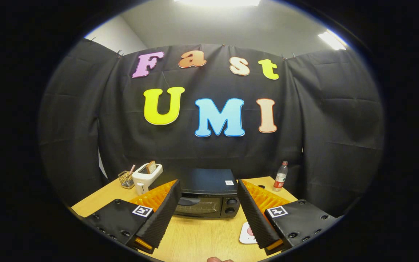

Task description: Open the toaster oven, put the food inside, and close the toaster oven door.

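Observation:
A black toaster oven stands on the wooden table, straight beyond my fingers, its glass door shut and two knobs at its right side. My gripper is open, held above the table with nothing between the fingers. A small white plate lies by the inner side of the right finger, with something pink on it, mostly hidden behind that finger.
A white toaster with a slice of bread in it stands left of the oven, a wire cup beside it. A plastic bottle stands at the table's far right. A fingertip shows at the near table edge.

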Demonstrator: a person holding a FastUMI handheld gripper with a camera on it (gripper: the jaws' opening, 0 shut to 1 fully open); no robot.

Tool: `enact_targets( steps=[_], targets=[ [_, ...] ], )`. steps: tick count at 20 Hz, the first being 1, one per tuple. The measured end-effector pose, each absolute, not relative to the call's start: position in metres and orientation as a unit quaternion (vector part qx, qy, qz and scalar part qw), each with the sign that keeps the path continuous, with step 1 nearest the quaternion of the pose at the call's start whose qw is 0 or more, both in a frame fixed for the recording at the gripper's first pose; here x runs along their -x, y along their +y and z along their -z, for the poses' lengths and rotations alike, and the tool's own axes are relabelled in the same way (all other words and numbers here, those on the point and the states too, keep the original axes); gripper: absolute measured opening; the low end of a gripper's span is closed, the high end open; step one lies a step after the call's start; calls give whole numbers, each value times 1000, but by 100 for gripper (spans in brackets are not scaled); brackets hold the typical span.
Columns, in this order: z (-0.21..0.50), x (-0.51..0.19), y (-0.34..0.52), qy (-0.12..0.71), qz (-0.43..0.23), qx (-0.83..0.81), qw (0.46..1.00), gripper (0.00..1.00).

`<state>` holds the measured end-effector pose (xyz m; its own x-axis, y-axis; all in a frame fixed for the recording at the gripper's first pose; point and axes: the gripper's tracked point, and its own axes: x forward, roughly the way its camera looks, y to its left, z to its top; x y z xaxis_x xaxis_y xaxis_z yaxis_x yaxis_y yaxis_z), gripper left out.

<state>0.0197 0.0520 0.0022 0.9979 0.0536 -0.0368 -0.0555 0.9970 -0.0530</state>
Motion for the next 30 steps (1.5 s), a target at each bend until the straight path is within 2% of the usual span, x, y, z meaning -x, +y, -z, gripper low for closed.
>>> enact_targets(
  steps=[15, 30],
  targets=[
    [39, -106, 98, 92, -54, 43, 993, 98],
    [115, -187, 120, 180, -65, 39, 981, 99]
  ],
)
